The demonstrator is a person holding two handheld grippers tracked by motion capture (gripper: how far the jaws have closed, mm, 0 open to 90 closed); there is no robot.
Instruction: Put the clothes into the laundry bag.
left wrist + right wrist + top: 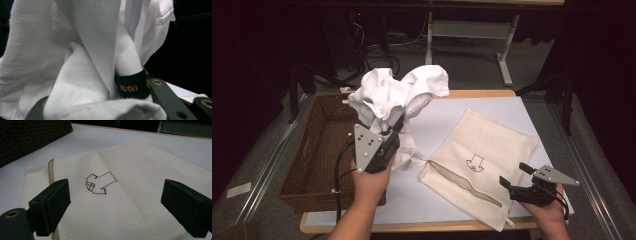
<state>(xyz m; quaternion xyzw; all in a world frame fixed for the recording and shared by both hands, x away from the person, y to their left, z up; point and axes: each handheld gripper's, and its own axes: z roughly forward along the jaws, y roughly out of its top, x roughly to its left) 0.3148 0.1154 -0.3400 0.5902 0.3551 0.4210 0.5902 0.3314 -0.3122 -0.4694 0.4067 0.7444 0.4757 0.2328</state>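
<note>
A crumpled white garment (397,95) is held up in the air over the gap between the basket and the mesh bag, with my left gripper (394,127) shut on it from below. In the left gripper view the white cloth (82,50) bunches between the jaws, and a black size label (132,85) shows beside the right one. A tail of the garment hangs down to the table by the bag's left corner. The cream mesh bag (482,150) lies flat with a drawn arrow (100,183) on it. My right gripper (515,175) hovers open by its near right edge, nothing between its jaws.
A brown wicker basket (297,165) stands at the table's left side, and its wall (30,137) also appears in the right gripper view. The bag's zipper (467,182) runs along its near edge. The white table top (447,115) lies behind the bag. Desk legs and cables stand beyond the table.
</note>
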